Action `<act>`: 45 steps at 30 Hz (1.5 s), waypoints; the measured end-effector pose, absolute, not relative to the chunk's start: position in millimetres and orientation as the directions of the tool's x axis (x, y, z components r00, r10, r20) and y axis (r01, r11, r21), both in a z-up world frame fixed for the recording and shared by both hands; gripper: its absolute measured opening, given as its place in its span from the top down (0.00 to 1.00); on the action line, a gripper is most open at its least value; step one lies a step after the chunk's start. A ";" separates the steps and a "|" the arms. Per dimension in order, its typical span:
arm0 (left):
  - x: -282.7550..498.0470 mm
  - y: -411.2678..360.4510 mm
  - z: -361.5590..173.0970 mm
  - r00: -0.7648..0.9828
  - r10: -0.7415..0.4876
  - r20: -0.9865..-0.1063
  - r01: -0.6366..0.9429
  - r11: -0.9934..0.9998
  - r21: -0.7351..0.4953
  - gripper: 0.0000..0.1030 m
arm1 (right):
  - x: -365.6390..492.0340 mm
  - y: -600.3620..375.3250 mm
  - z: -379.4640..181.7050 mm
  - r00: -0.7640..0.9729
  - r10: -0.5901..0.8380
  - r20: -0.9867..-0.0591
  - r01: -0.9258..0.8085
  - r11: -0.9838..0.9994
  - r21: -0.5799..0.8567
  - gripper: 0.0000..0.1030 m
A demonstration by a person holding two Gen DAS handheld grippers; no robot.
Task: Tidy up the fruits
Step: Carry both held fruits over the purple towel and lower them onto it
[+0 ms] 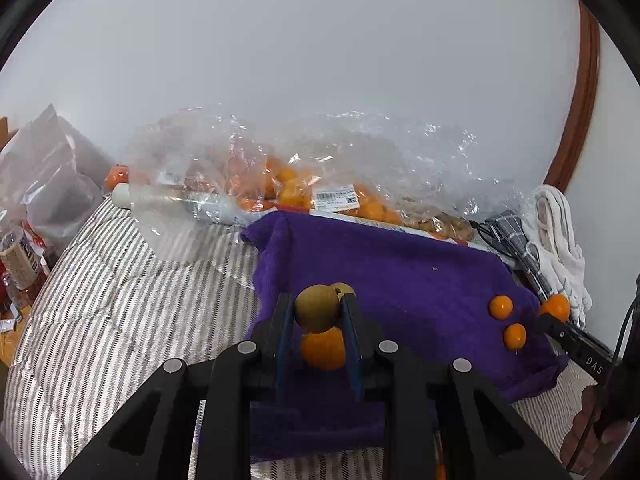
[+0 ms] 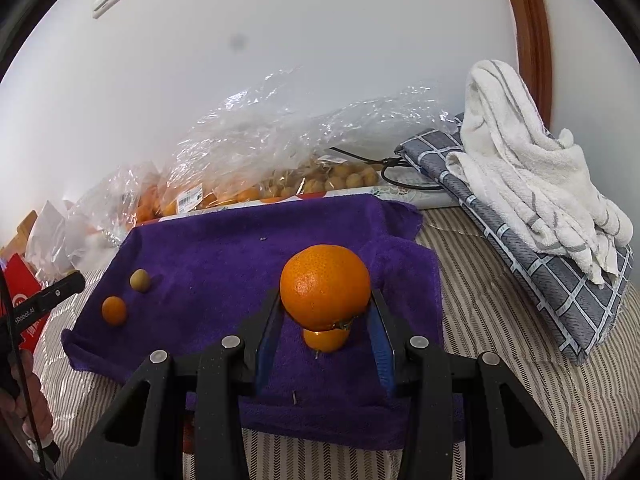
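A purple towel (image 1: 400, 272) lies spread on striped bedding. My left gripper (image 1: 317, 300) is shut on a small brown-green longan (image 1: 316, 312), held just above the towel. A small orange (image 1: 323, 350) lies under it and a second longan (image 1: 345, 289) just behind. Two small oranges (image 1: 501, 306) lie at the towel's right side. My right gripper (image 2: 325, 296) is shut on a large orange (image 2: 325, 284) above another small orange (image 2: 326, 341). In the right wrist view a longan (image 2: 140, 280) and a small orange (image 2: 114, 310) lie to the left, near a finger (image 2: 60, 290) of the left gripper.
Clear plastic bags (image 1: 304, 168) holding oranges and longans lie along the white wall behind the towel. A white towel (image 2: 532, 176) rests on a grey checked cloth (image 2: 560, 288) at the right. A bottle (image 1: 18, 256) and packets stand at the left edge. A hand (image 1: 592, 436) shows at the lower right.
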State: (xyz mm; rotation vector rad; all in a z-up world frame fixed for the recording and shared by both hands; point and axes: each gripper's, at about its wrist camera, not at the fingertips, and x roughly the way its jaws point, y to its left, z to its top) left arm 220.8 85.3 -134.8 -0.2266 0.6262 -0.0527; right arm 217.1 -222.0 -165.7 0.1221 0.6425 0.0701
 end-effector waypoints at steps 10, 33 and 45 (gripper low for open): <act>225.1 101.3 -135.4 0.806 -0.125 -0.578 -0.036 0.965 -0.258 0.78 | 220.2 -219.7 -170.1 0.777 0.135 -0.615 -0.052 0.987 0.151 0.60; 221.5 64.3 -157.9 0.693 -0.172 -0.700 0.008 0.973 -0.232 0.78 | 213.2 -181.6 -189.6 0.681 0.148 -0.717 -0.160 0.986 0.052 0.60; 231.3 62.3 -165.2 0.658 -0.152 -0.738 -0.003 0.979 -0.204 0.78 | 214.3 -182.5 -190.2 0.686 0.148 -0.712 -0.149 0.987 0.062 0.57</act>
